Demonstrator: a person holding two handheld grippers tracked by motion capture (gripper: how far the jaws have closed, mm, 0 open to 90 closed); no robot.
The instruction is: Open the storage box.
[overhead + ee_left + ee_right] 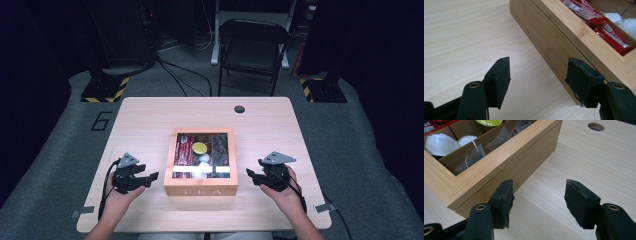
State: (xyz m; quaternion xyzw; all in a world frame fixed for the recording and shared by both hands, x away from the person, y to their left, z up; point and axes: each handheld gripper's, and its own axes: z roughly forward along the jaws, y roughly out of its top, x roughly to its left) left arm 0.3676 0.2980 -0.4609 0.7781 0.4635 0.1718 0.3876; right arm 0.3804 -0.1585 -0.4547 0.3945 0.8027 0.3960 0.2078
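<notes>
Dark curtains and a black folding chair [253,46] back my pale wooden counter [150,117], where the square bamboo tea box with a glass-paned lid [201,190] sits mid-counter, squarely between my hands. My left hand-held gripper [151,176] and right hand-held gripper [249,173] both point inward at the box's side walls, jaws spread and holding nothing, each just beside its wall without touching. Both hands look about equally near, so I judge closing in from both sides comes next.

I'm reading "TEA" in pale capitals on the wooden box's [201,191] front wall. A "6" is showing on the floor mat [102,120], left of the table [150,115]. Red packets' [599,23] print isn't legible.
</notes>
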